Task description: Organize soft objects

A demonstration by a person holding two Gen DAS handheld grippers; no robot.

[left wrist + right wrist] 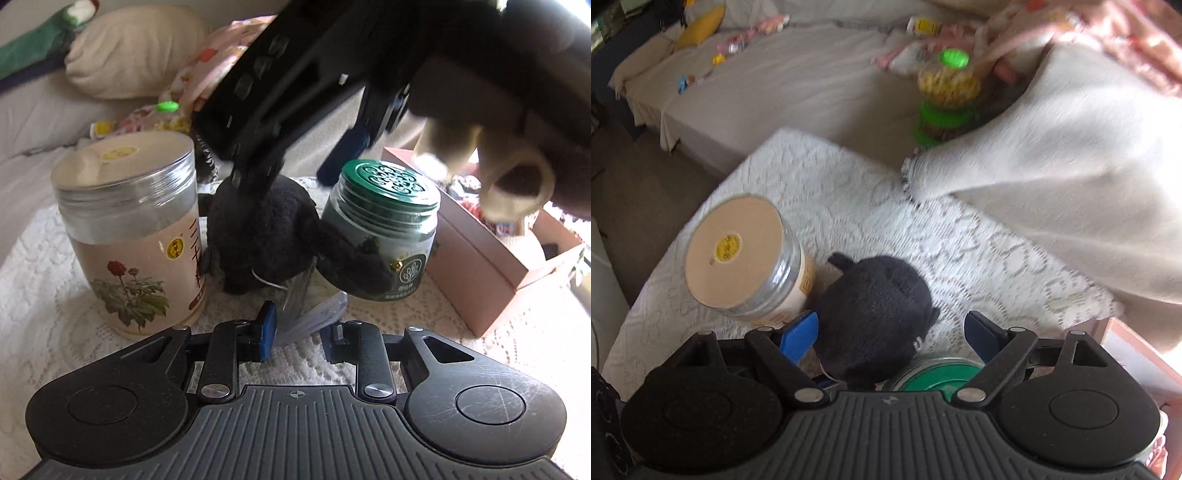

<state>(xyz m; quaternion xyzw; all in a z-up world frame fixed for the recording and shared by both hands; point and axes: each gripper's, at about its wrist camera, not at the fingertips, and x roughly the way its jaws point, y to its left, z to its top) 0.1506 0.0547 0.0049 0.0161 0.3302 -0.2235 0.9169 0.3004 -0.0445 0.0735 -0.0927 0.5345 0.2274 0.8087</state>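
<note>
A black plush toy [258,236] lies on the lace cloth between two jars, seen from above as a black plush toy [875,314] in the right wrist view. My right gripper [890,334] is open and straddles it, one blue pad on each side, not pressing. From the left wrist view that right gripper [295,173] comes down over the toy, held by a gloved hand [509,177]. My left gripper [299,338] is low in front of the toy, jaws narrowly apart. The toy's clear plastic tag [310,317] stands between them, with a gap at the left pad.
A tall jar with a flower label [129,229] [746,258] stands left of the toy, a green-lidded jar [384,229] [938,376] right of it. A pink box [480,269] with items sits at the right. A cream blanket [1052,184] and a green-capped container [945,96] lie behind.
</note>
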